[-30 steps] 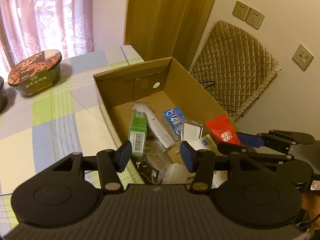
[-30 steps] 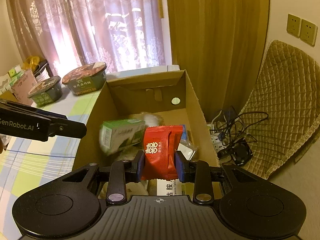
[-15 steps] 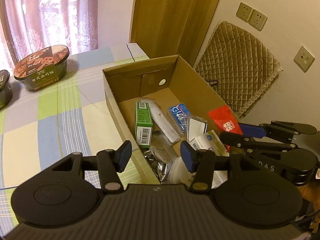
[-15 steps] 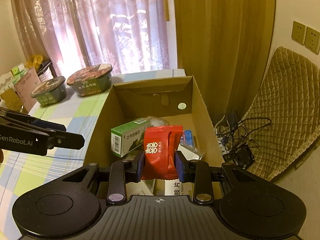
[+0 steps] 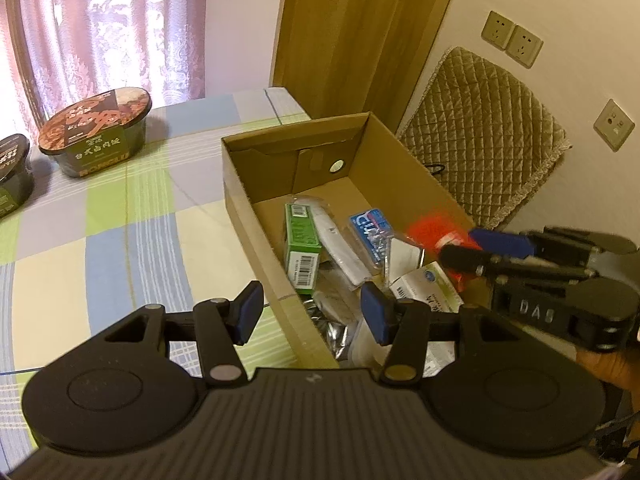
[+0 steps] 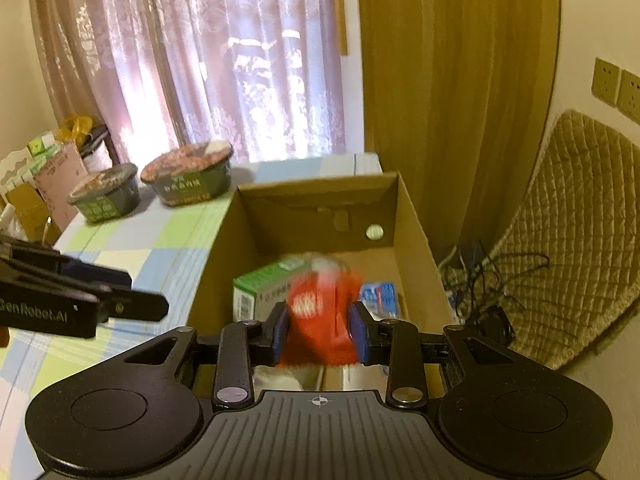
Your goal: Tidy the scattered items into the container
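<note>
Since half a second ago the right gripper [image 6: 319, 330] has spread its jaws; red packet [image 6: 320, 312], now blurred, is slipping loose above the cardboard box [image 6: 416, 216]. Drop looks underway. Left gripper [image 5: 311, 313] idles spread, empty, over the near rim.

Checked tablecloth [image 5: 100, 248] (cardboard box [image 5: 256, 216], two noodle bowls [image 5: 96, 132])

Both tools are black plastic. The left gripper [image 5: 311, 312] has blue pads [image 5: 248, 312]. The right gripper [image 6: 320, 330] has round silver screws [image 6: 404, 395].
</note>
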